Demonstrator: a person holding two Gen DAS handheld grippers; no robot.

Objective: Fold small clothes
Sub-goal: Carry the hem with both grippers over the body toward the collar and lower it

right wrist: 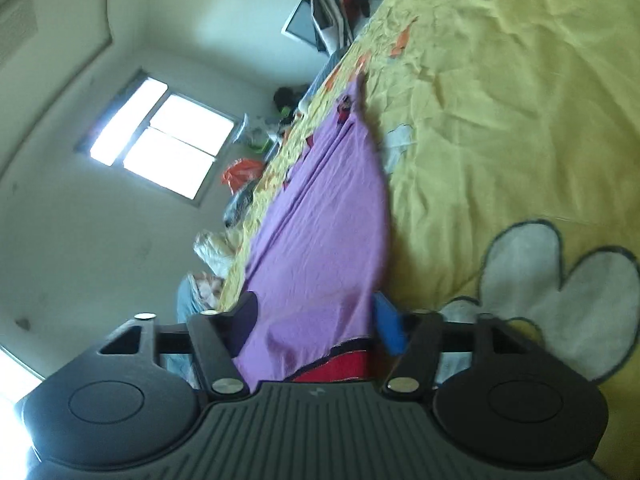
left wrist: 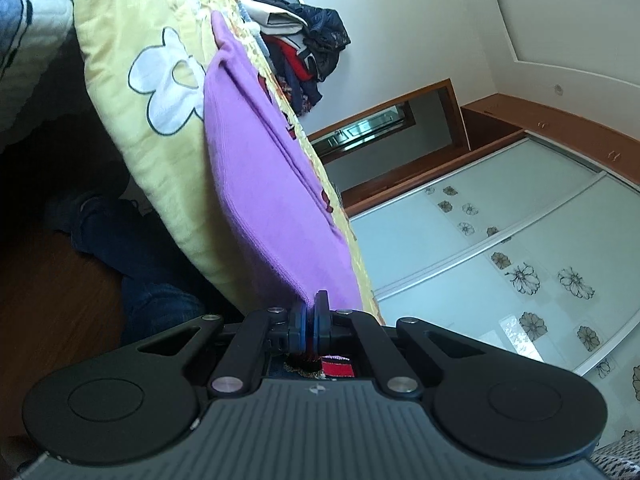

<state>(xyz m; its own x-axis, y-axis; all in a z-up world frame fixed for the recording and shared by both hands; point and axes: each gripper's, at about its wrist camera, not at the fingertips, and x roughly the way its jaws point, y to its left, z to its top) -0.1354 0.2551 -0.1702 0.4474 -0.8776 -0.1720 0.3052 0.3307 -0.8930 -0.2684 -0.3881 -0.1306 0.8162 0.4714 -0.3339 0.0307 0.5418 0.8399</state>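
Garment: purple garment (left wrist: 256, 184) lies spread flat on the yellow bedspread (left wrist: 132, 152), along the near edge of the bed; folds run lengthwise down the cloth, and red and dark printed patches show on its far side
Garment, near end: one corner reaches the left gripper (left wrist: 311, 312); in the right wrist view the cloth (right wrist: 320, 248) runs back between the two fingers of the right gripper (right wrist: 316, 320), with a red patch showing close to the gripper body
Left gripper: jaws together, pads clamped on the corner of the purple garment; the corner emerges as a narrow point between the blue pads
Right gripper: jaws apart; the garment lies in the gap, the blue pad (right wrist: 389, 326) on the right stands just beside the cloth edge, and the left finger is dark against the cloth; pads do not press on the cloth
Bedspread: yellow, wrinkled, with white flower shapes outlined in grey (right wrist: 560, 280)
Clothes pile: dark, red and white garments heaped at the far end of the bed (left wrist: 308, 40)
Room, left wrist view: wardrobe with pale sliding doors bearing flower prints (left wrist: 500, 248); wood-framed doorway (left wrist: 384, 128); wooden floor (left wrist: 52, 312); a leg in blue jeans beside the bed (left wrist: 132, 256)
Room, right wrist view: bright window (right wrist: 160, 140) in a pale wall; an orange bag (right wrist: 240, 172) and blurred items beyond the bed edge
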